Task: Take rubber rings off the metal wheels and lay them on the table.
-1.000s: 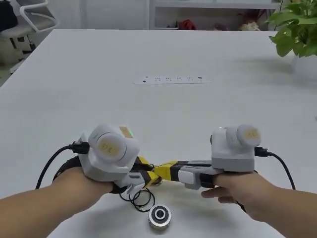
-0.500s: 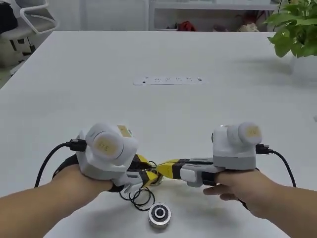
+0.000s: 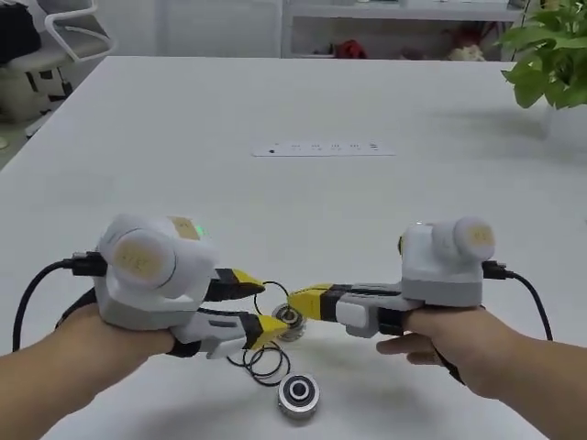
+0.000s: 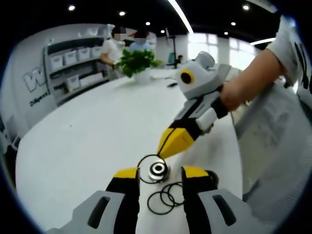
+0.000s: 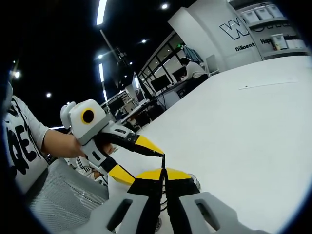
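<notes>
A small metal wheel lies on the white table between the two grippers. A thin black rubber ring loops loosely beside the wheel. My right gripper is shut, its yellow tips pinching that ring. My left gripper stands open, one jaw on each side of the wheel without touching it. In the left gripper view my left gripper frames the wheel. Several loose black rings lie on the table just in front. A second wheel lies nearest me.
A white power strip lies flat at mid-table. A green plant stands at the far right corner. An office chair is beyond the table's far left edge. Cables trail from both grippers.
My left gripper has drawn back to the left and opened, letting go of the wheel. The right gripper has stayed shut in nearly the same place.
</notes>
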The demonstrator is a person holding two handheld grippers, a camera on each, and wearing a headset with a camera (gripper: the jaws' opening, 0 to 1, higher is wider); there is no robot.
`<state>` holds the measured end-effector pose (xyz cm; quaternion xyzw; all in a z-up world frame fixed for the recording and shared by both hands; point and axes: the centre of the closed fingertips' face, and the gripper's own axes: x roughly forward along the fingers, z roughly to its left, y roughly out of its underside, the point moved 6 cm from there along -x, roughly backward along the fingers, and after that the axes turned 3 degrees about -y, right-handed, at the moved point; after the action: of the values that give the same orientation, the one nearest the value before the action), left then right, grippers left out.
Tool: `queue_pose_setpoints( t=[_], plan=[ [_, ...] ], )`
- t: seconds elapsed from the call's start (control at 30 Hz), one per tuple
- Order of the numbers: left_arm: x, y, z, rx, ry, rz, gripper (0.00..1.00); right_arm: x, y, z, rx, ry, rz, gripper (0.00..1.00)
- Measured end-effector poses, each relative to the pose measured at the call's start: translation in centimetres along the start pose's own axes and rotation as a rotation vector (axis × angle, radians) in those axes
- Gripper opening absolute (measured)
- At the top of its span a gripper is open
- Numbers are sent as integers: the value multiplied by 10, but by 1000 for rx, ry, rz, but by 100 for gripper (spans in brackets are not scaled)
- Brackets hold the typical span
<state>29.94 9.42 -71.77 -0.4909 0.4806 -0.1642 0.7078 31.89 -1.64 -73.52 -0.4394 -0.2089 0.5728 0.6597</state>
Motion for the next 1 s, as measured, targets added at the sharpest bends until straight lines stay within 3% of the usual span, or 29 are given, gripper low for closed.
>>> queue_pose_setpoints(
  t=[0.33,0.67,1.0],
  plan=[
    [-28,-2,-3,-26,-15,-48,43,5,4,13,0,-61,25,0],
    [-42,13,-6,-24,-21,-33,47,11,18,21,3,-106,97,0],
    [-51,27,-9,-33,-35,-7,51,15,36,23,-10,-111,188,0]
  ],
)
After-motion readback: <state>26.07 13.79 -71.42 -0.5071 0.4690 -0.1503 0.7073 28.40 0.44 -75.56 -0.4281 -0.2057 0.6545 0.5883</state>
